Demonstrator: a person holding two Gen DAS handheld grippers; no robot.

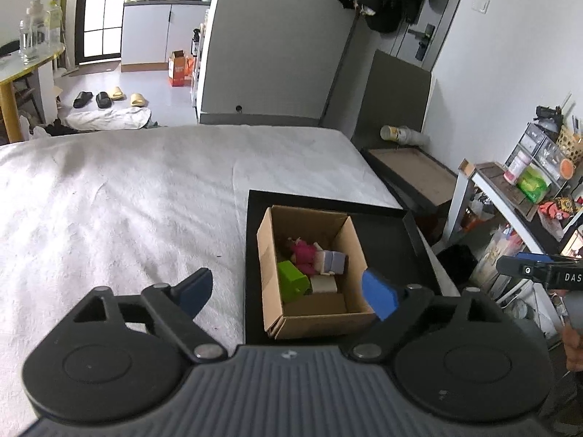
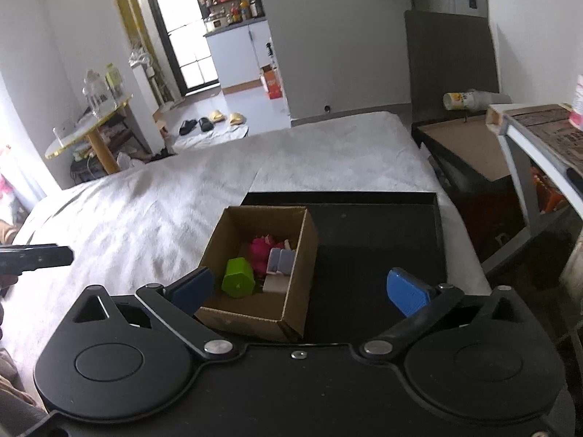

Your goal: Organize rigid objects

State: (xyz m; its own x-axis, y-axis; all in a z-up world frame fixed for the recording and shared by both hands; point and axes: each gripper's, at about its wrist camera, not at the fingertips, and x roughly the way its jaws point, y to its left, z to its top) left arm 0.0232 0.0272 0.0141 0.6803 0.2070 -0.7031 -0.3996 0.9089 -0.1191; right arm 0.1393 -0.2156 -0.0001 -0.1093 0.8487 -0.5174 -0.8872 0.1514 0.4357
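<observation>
The white letters "DAS" are printed on the black body of the right gripper [image 1: 524,267]; the rest is cut off.

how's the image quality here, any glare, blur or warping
Left wrist view: straight wall edges bow from fisheye warping, dark corners, cardboard box sharp. Right wrist view: window blown out bright, door frame leans, toys in the box slightly soft.
</observation>
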